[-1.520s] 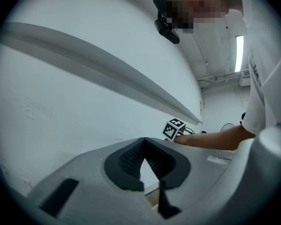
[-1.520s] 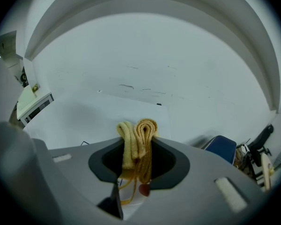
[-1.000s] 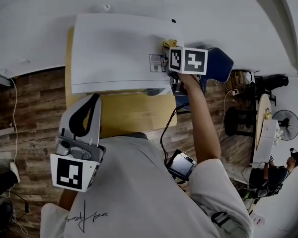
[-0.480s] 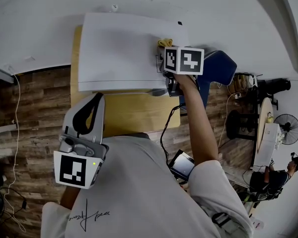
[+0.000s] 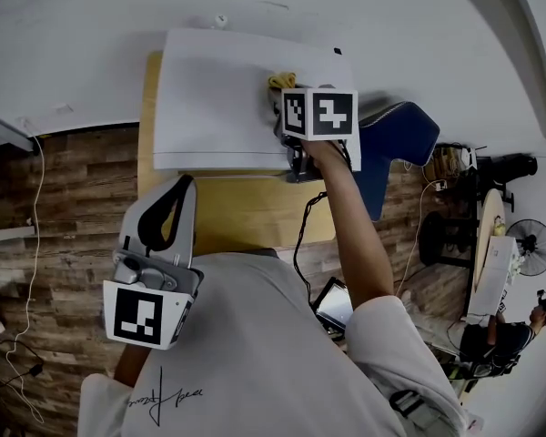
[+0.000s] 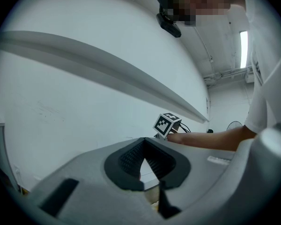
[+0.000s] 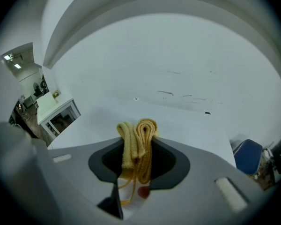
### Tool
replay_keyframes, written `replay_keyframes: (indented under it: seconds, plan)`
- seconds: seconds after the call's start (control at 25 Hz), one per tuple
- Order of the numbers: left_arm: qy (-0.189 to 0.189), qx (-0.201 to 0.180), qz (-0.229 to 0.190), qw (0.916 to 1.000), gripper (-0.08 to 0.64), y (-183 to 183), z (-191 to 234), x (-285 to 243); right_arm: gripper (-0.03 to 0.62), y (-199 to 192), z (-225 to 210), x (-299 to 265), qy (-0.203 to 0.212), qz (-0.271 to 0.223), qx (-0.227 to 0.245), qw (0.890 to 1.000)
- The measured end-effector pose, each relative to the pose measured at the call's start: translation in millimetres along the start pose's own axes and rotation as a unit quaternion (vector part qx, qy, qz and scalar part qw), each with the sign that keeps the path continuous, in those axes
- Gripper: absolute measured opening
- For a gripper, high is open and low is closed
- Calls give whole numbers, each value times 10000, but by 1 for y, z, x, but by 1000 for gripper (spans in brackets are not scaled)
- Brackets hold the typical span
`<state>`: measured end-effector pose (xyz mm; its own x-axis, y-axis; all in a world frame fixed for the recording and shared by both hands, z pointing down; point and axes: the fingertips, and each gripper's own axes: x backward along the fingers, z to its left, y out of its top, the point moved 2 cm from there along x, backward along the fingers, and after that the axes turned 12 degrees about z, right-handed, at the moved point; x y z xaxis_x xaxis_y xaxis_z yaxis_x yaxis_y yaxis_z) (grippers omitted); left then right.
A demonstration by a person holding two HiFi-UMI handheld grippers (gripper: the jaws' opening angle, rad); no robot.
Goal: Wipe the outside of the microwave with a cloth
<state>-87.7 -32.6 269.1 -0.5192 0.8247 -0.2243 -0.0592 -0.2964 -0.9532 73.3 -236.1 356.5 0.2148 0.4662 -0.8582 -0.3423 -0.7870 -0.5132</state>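
Right claw (image 5: pixel 287 94) clamped on folded yellow cloth (image 5: pixel 280 81), cloth pressed to the top panel of the white box-shaped microwave (image 5: pixel 214 98). Over the last second the cloth has slid left from the panel's right edge, in toward the middle. Judged: a wiping stroke under way on the top, with the left stretch of the panel, the front and the sides not yet covered. Left claw (image 5: pixel 159 217) closed on nothing, held back low near the person's body, well apart from the microwave. Microwave stands on a tan wooden surface (image 5: pixel 246 212) against the white wall.
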Motion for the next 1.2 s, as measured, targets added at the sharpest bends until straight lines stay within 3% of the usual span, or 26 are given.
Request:
replay_keyframes:
  seconds: [0.72,1.2]
  plan:
    - [265,75,-65,9996,-3,-5,8,19,124,18,73,-13,521,-48,438,9977]
    - [627,174,-50,9979,-3,-10,17,37,124,36,137,-24,1083,-72,809,9908]
